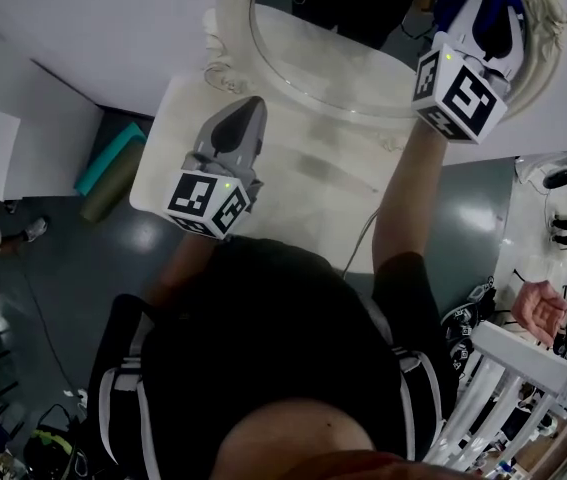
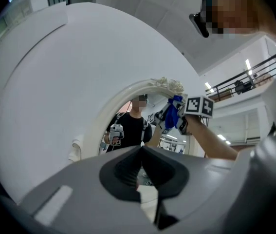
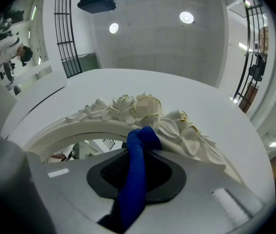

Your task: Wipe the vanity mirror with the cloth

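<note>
Now | right claw (image 3: 138,152) clamped on cloth (image 3: 134,184) at vanity mirror (image 1: 333,53) top | left claw (image 2: 140,152) closed, empty | risk: cloth snagging carved crest (image 3: 142,106)

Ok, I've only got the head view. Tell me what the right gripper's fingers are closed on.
Observer: The right gripper is shut on a blue cloth, which runs up between the fingers.
Operator: Now say where the cloth's tip is.
Observer: At the carved floral crest on top of the mirror frame.
Operator: Check the left one too.
Observer: The left gripper has its fingers together, nothing between them, facing the mirror glass.
</note>
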`<state>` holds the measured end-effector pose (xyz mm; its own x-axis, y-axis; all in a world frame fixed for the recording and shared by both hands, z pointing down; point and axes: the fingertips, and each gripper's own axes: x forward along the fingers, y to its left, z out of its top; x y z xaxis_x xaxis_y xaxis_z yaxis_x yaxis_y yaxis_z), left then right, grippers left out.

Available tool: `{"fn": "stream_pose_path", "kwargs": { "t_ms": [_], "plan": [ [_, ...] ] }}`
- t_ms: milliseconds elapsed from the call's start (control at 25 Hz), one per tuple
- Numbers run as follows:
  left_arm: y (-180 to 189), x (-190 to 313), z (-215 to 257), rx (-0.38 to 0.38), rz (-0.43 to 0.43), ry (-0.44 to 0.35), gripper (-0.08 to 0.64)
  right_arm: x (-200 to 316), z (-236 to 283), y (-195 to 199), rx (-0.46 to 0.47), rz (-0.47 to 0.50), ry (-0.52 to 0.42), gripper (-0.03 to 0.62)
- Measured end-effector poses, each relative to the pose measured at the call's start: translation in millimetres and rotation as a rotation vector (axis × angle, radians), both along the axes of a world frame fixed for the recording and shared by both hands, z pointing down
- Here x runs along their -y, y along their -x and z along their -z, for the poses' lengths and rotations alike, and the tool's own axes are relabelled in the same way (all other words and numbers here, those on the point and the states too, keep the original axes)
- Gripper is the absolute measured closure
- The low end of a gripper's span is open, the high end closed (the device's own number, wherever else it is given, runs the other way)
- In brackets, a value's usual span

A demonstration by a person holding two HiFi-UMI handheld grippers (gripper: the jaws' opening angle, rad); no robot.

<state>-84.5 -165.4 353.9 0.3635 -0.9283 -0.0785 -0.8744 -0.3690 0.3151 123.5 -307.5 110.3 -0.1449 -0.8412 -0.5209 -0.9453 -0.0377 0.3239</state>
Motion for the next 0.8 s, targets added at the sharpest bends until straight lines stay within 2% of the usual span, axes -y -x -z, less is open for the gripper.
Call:
{"fn": "stream_pose_path", "kwargs": {
  "t_ms": [400, 560, 800],
  "plan": [
    [23, -8, -2, 0.002, 0.054, 0.007, 0.549, 0, 6, 45, -0.101, 0.007, -0.004, 0.523],
    [32, -10, -2, -0.001, 0.077, 0.007, 0.549, 3, 2, 73, -0.214, 0.015, -0.035, 0.523],
    [53, -16, -4, -0.007, 0.118, 0.013, 0.549, 4, -10, 114, -0.327, 0.021, -0.039, 0.523]
  ]
}}
